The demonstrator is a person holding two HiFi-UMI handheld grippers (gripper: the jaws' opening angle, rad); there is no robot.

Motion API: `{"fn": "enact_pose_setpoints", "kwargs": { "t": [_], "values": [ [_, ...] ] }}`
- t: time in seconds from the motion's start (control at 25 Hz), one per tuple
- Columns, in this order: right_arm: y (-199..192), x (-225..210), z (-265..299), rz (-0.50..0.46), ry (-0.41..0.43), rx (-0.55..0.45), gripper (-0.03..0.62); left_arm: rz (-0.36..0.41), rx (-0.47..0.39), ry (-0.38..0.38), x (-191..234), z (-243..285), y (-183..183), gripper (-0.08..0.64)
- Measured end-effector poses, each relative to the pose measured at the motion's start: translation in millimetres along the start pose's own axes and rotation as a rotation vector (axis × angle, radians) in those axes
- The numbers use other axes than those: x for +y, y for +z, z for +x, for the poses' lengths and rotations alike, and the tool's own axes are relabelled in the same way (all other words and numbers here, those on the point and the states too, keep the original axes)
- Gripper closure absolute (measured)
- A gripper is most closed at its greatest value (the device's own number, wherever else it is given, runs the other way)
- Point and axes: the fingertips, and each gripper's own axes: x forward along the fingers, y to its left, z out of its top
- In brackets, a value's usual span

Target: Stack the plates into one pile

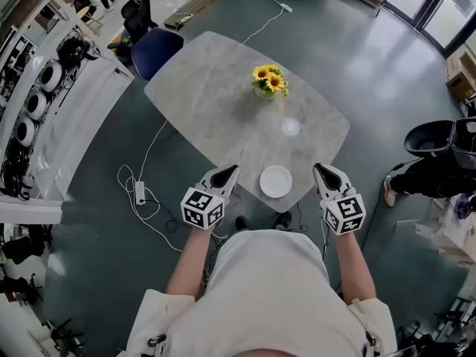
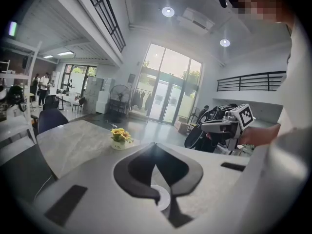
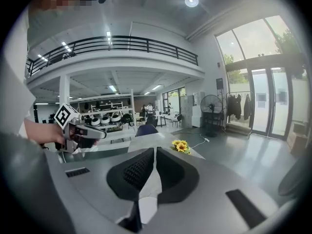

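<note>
Plates [image 1: 276,181]: one white round pile at the table's near edge, between the two grippers. How many plates are in it cannot be told from above. No other plate shows, so the stacking looks done.
Left gripper [image 1: 225,173]: jaws pressed together and holding nothing. It hangs just left of the pile and clear of it, probably a rest pose with no plate left to fetch.
Right gripper [image 1: 325,172]: jaws also pressed together and empty. It hangs just right of the pile and mirrors the left one.
Table [image 1: 223,95]: pale marble top, bare apart from the pile and the flowers. The pile sits close to the person, within easy reach of both hands.
Flowers [image 1: 268,80]: small pot of sunflowers toward the far side, well apart from the pile and out of the working area.
Chair [image 1: 156,48]: dark blue, at the table's far left corner.
Head view only: the whole pile, both grippers flanking it, and the gaps between them.
Left gripper view only: a sliver of white rim below the closed pads, and the right gripper across the table in the person's hand.
Right gripper view only: ridged pads meeting, with a pale patch under them that may be plate or table. The balcony and glass doors show beyond.
</note>
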Motion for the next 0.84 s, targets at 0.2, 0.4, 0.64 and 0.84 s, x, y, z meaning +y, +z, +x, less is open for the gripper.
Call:
{"fn": "enact_pose_setpoints", "kwargs": {
  "t": [0.2,0.4,0.64,0.84],
  "values": [
    [-3.5,-3.7,-6.3,0.004,0.002,0.002,0.552,-0.008,-0.006,-0.021,-11.4,5.1,1.4,0.552],
    [-4.5,-4.5,-8.9,0.012,0.006,-0.002,0.551,-0.013,-0.002,-0.024,-14.0,6.2,-0.8,0.552],
    [-1.9,-4.2,-9.0,-0.002,0.016,0.001,0.551,-0.017,-0.003,-0.019,-13.7,7.4,0.9,0.552],
    [1.6,-3.2,-10.2,0.0,0.016,-0.011,0.551,-0.025,-0.007,-0.018,-13.6,7.0,0.7,0.552]
  ]
}}
